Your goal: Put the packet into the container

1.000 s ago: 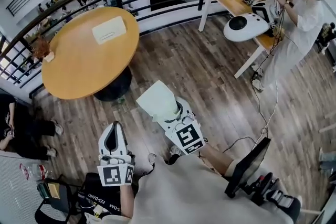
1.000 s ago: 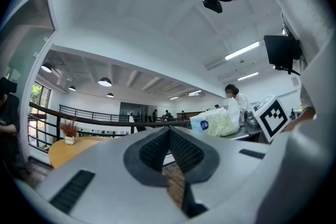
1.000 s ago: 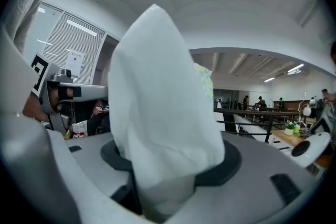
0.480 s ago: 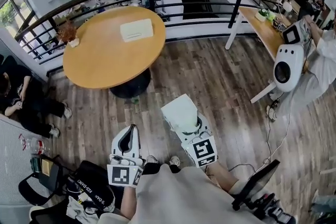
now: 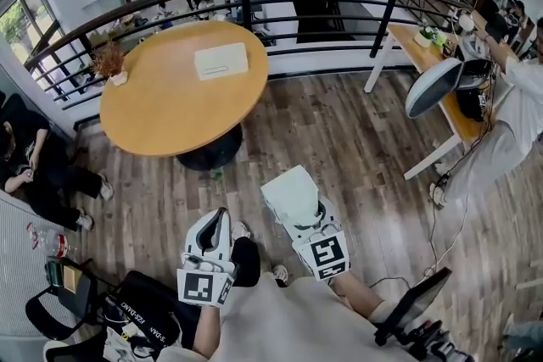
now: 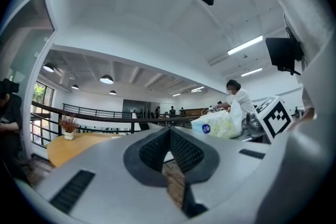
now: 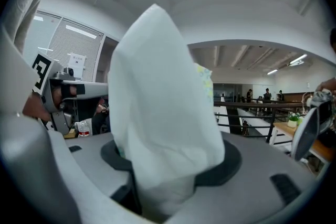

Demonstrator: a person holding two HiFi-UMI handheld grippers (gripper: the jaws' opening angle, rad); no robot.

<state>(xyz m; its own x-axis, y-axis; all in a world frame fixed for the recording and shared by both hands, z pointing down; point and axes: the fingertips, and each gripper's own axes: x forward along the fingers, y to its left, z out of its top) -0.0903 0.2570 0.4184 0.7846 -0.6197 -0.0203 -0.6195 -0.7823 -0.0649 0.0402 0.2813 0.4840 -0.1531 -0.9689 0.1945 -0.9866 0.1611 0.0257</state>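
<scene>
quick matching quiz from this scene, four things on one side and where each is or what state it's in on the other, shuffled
Things
1. packet
2. left gripper
3. box
4. plant

Places or states
A. lying on the round table, right of its middle
B. nothing between its jaws
C. at the table's left edge
D. clamped in the right gripper

Pairs: 1-D, 2-B, 3-A, 4-C
</scene>
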